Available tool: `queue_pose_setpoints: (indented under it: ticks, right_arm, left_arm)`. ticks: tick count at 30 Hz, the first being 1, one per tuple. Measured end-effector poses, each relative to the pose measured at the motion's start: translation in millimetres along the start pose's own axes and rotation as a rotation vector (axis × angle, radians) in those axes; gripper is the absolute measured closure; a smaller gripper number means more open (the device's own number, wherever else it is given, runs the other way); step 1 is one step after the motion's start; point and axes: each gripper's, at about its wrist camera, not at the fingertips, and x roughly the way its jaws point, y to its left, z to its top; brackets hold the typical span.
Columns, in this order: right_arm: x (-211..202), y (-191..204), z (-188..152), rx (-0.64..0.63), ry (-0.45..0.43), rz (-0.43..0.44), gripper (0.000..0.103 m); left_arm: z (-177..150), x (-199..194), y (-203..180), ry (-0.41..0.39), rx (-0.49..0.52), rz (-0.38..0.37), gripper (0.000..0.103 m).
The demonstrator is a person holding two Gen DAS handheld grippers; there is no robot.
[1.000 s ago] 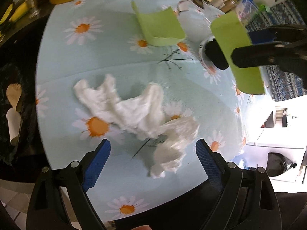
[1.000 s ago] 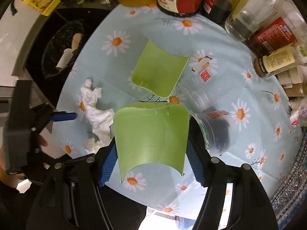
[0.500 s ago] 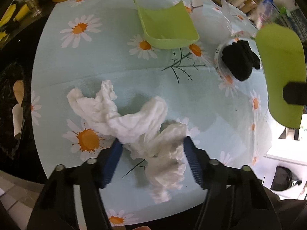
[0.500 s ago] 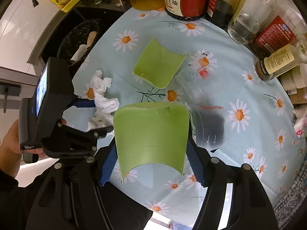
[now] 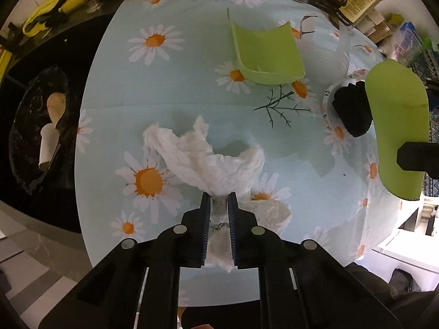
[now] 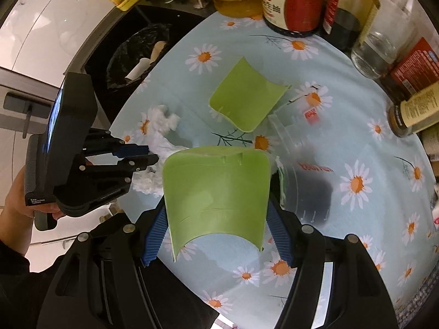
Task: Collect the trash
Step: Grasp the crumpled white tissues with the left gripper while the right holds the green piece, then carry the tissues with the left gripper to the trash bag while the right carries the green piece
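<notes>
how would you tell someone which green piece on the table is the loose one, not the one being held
Start at the round table with the daisy tablecloth. The loose green piece lies flat on the cloth toward the far side, just before the row of bottles, beside a clear plastic container. Unlike the green piece in the right gripper, nothing grips it, and its curved edges turn upward like a scoop.

We are reading little: small white lettering, seemingly "Data Acquisition System", on the left gripper's handle (image 6: 35, 200), left of the right fingers; Chinese characters, blurred, on the dark sauce bottle (image 6: 292, 2) far ahead; red blurred print on the clear container (image 6: 315, 168) beside them.
</notes>
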Motion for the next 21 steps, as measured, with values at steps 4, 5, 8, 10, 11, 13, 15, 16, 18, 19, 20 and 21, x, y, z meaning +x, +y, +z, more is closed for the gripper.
queue_pose_setpoints:
  ticks: [4, 5, 8, 10, 11, 13, 15, 16, 18, 19, 20, 21]
  right_arm:
    - [0, 0, 1, -0.006, 0.0, 0.004, 0.036]
    - [0, 0, 1, -0.006, 0.002, 0.005, 0.036]
    - [0, 1, 1, -0.015, 0.004, 0.004, 0.036]
    - [-1, 2, 1, -0.019, 0.001, 0.008, 0.036]
    - [-1, 3, 1, -0.023, 0.0, 0.009, 0.036]
    - [-2, 5, 0, -0.028, -0.003, 0.012, 0.036]
    - [-3, 8, 1, -0.031, -0.004, 0.013, 0.036]
    - [-2, 10, 2, -0.035, -0.004, 0.012, 0.036]
    - [-2, 13, 4, -0.037, -0.004, 0.01, 0.036]
    - [-1, 15, 5, -0.035, -0.004, 0.009, 0.036]
    - [-1, 18, 7, -0.033, -0.005, 0.007, 0.036]
    - [0, 21, 10, -0.029, -0.005, 0.003, 0.036]
  left_arm:
    - [-2, -2, 5, -0.006, -0.015, -0.002, 0.095]
    - [-3, -3, 4, -0.01, -0.019, -0.005, 0.096]
    - [-5, -10, 7, -0.023, -0.019, -0.008, 0.097]
    - [-5, -13, 7, -0.029, -0.024, -0.009, 0.097]
    - [-6, -15, 7, -0.032, -0.027, -0.01, 0.097]
    - [-8, -20, 7, -0.039, -0.029, -0.013, 0.097]
    - [-11, -26, 10, -0.05, -0.031, -0.011, 0.097]
    - [-12, -30, 10, -0.059, -0.03, -0.012, 0.098]
    - [-16, -38, 15, -0.074, -0.03, -0.011, 0.097]
    - [-16, -39, 17, -0.079, -0.031, -0.013, 0.097]
    - [-17, -42, 20, -0.085, -0.03, -0.016, 0.098]
    - [-17, -45, 24, -0.092, -0.027, -0.019, 0.098]
